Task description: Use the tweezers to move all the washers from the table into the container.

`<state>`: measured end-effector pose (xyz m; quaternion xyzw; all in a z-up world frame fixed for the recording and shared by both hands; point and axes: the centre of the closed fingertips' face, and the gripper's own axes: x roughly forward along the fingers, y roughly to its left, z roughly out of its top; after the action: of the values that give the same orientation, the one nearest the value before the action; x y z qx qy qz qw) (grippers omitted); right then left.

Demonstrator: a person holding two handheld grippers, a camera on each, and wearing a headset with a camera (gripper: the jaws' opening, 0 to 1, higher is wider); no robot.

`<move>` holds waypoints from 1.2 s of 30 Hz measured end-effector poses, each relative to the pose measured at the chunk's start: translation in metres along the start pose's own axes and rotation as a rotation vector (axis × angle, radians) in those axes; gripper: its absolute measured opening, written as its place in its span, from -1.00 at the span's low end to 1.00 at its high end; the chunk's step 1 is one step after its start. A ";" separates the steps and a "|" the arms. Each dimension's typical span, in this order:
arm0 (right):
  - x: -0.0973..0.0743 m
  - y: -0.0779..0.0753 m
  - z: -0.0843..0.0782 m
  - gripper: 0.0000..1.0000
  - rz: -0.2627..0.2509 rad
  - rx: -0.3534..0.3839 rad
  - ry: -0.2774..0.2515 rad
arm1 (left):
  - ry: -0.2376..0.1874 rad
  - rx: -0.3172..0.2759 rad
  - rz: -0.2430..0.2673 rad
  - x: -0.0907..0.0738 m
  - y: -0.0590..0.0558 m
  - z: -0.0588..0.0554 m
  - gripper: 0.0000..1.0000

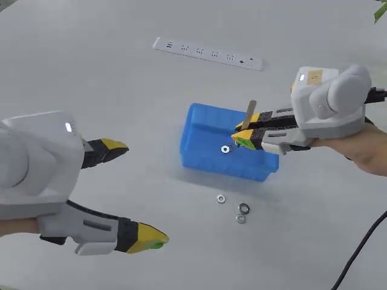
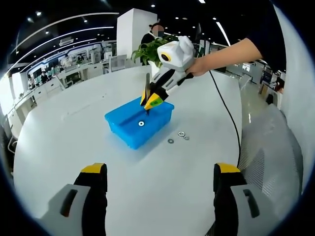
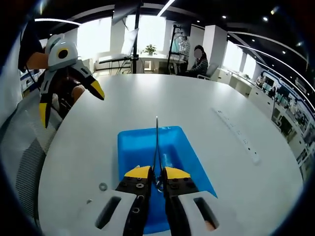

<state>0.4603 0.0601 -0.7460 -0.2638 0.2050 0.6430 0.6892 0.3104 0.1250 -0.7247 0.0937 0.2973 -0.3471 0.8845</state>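
Head view: I held my right gripper [image 1: 240, 135] clenched on the tweezers [image 1: 251, 112] over the container's [image 1: 199, 130] right edge. One washer [image 1: 225, 149] lay inside and three washers [image 1: 221, 198] just near it. My left gripper [image 1: 136, 193] sat released, well left, with bare table [image 1: 91, 72] between.
Left gripper view: jaws spread wide.
Right gripper view: the tweezers pointed along the container.

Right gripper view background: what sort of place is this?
Most likely an open-plan office or lab hall: a seated person, a potted plant, and rows of workstations under ceiling strip lights.
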 end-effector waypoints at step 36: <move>-0.007 0.002 0.003 -0.80 -0.029 -0.004 0.002 | -0.160 0.047 -0.065 0.039 0.046 0.101 0.68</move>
<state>0.4576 0.0566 -0.7390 -0.2687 0.2007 0.6329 0.6978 0.4104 0.0996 -0.6688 0.0769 0.2205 -0.3887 0.8913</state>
